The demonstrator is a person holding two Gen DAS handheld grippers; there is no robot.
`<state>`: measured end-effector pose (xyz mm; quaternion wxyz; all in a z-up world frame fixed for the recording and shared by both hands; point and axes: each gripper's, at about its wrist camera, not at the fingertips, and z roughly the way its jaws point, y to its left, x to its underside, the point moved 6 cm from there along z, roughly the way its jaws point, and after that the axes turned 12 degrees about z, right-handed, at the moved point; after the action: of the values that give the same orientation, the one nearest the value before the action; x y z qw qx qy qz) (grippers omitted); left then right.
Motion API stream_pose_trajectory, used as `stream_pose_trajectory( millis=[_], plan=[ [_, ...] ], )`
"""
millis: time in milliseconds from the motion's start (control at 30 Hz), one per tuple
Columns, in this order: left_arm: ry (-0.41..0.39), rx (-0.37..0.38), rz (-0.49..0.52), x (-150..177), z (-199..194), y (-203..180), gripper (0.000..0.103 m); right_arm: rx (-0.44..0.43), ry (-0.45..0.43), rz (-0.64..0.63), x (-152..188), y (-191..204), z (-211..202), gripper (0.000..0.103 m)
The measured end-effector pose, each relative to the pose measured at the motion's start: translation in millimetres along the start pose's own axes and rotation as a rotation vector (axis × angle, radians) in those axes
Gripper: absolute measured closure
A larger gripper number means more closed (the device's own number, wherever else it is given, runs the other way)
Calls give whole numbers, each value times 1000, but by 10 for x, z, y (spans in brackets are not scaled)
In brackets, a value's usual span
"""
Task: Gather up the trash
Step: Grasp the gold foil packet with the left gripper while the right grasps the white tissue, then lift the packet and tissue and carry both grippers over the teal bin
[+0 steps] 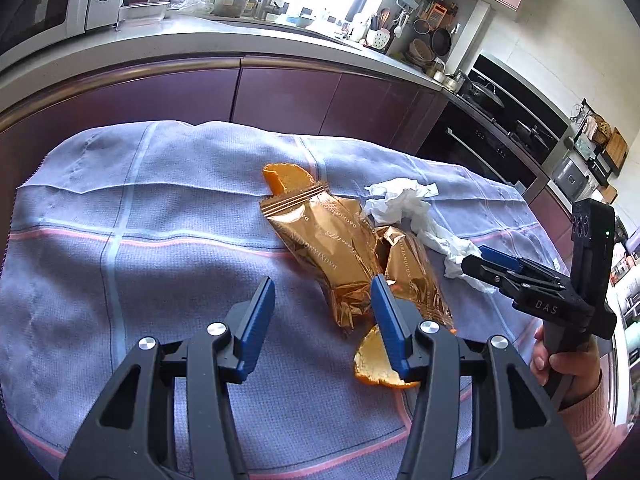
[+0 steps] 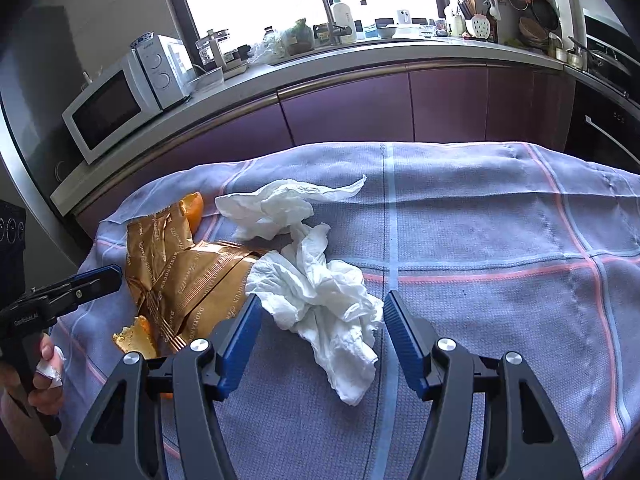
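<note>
Both grippers released, empty | left gripper [image 1: 323, 286] at gold wrapper [image 1: 332, 256] edge | right gripper [image 2: 320, 304] straddles tissue [image 2: 320, 292]

The right hand-held gripper [image 2: 320, 312] fills the lower middle of the frame, its 2 blue-padded fingers spread wide on either side of a crumpled white tissue [image 2: 320, 292] lying on the blue checked cloth [image 2: 500, 240]. Left of the tissue and touching it lie 2 gold foil wrappers [image 2: 188, 276]. 1 orange peel piece [image 2: 192, 208] shows above the wrappers and another [image 2: 134, 338] below them. At the left edge the left hand-held gripper [image 2: 100, 276] reaches in, its tips just beside the wrappers. A white microwave [image 2: 108, 108] sits on the counter [image 2: 320, 60] at upper left.
</note>
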<state>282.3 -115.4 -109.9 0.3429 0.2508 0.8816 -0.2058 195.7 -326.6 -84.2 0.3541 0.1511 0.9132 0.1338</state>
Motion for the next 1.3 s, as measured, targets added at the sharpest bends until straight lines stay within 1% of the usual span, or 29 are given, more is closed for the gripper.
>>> stream_pose_trajectory(
  millis=[67,100,133,167,200,233,300,400,567,700,1000,1300],
  plan=[
    [11,11,-4,-21,65,-9,55,2,7,-7,7,14,26,42],
    [16,18,-9,-31,96,-10,60,7,10,-14,14,21,35,43],
    [22,27,-13,-38,129,-11,63,9,11,-17,21,21,35,45],
    [26,32,-18,-27,153,-27,69,6,14,-18,25,21,34,51],
    [29,42,-23,-28,173,-29,72,6,18,-19,28,16,34,57],
    [28,45,-26,-21,186,-37,75,6,19,-20,27,7,32,60],
    [22,52,-29,-26,191,-48,80,-1,25,-15,32,-14,28,74],
    [15,55,-26,-24,161,-65,83,-5,22,-14,40,-44,0,85],
    [-8,56,-12,-14,52,-109,88,-24,12,-7,55,-49,-80,95],
    [-34,40,1,-3,-96,-116,91,-37,-7,-14,71,-12,-177,96],
    [-103,9,-4,40,-559,1,92,-68,-51,-2,39,17,-387,97],
    [-150,-21,-17,206,-993,102,92,-116,-89,-6,45,167,-633,97]
  ],
)
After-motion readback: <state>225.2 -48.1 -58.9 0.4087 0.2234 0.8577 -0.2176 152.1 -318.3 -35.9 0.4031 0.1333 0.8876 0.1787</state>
